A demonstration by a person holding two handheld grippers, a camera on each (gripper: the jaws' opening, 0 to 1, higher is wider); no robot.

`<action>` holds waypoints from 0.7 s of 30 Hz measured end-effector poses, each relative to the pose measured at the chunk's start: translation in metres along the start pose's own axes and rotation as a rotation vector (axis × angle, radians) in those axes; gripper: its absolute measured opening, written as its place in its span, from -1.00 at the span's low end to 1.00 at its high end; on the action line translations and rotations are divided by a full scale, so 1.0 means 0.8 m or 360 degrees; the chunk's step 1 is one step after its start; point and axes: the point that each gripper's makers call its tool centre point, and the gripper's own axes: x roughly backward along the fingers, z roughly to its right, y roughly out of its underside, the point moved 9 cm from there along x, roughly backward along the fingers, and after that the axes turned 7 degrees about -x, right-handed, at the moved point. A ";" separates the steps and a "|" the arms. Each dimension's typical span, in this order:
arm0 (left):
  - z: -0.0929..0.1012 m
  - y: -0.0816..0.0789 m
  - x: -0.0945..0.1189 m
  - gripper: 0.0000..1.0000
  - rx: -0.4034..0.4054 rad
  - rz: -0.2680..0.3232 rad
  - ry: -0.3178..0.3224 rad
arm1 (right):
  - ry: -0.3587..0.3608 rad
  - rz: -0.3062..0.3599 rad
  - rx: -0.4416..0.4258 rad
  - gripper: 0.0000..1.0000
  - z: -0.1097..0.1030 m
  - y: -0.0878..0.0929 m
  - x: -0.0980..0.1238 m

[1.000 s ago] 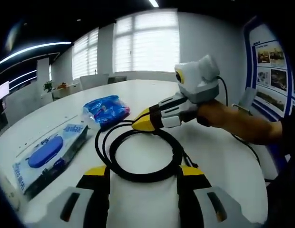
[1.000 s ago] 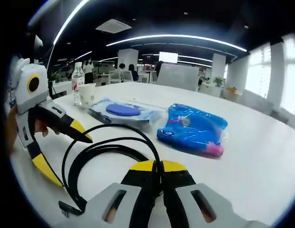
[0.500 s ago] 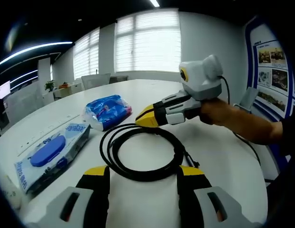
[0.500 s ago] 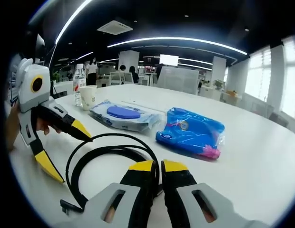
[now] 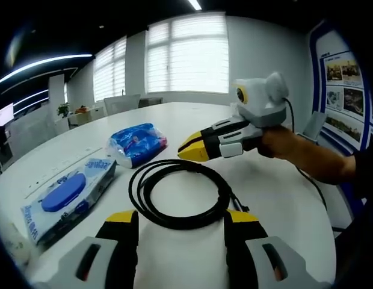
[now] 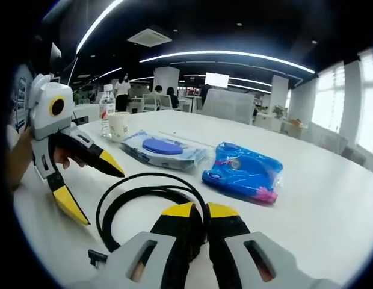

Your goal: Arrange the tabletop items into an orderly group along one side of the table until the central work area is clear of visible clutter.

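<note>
**Coiled Cable Between Two Tongs, Clutter Still Mid-Bench**

The black coiled rubber cable (image 5: 180,194) lies flat on the white bench (image 5: 277,198), central, not gripped. The left tongs (image 5: 181,218) stand spread, straddling the near edge of the coil, presumably ready to gather it. The right tongs (image 5: 191,149) are pressed together with nothing between them, hovering just above the far side of the loop. The blue crinkled plastic pouch (image 5: 136,142) and the flat wipes pack with blue oval lid (image 5: 65,195) lie beside the cable, ungrouped

Each gripper has grey bodies and black jaws with yellow tips: left gripper (image 5: 181,220), right gripper (image 6: 198,214). A black cable trails from the right gripper's white housing.
</note>
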 end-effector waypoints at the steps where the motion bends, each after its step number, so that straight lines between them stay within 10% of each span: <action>1: 0.000 0.000 0.001 0.12 0.0002 0.0002 -0.0003 | -0.0008 0.0001 0.0002 -0.87 -0.001 0.000 0.002; 21: -0.004 0.005 0.022 0.17 0.0018 0.0043 -0.0029 | -0.0068 0.0075 0.0083 -0.74 -0.012 -0.007 0.023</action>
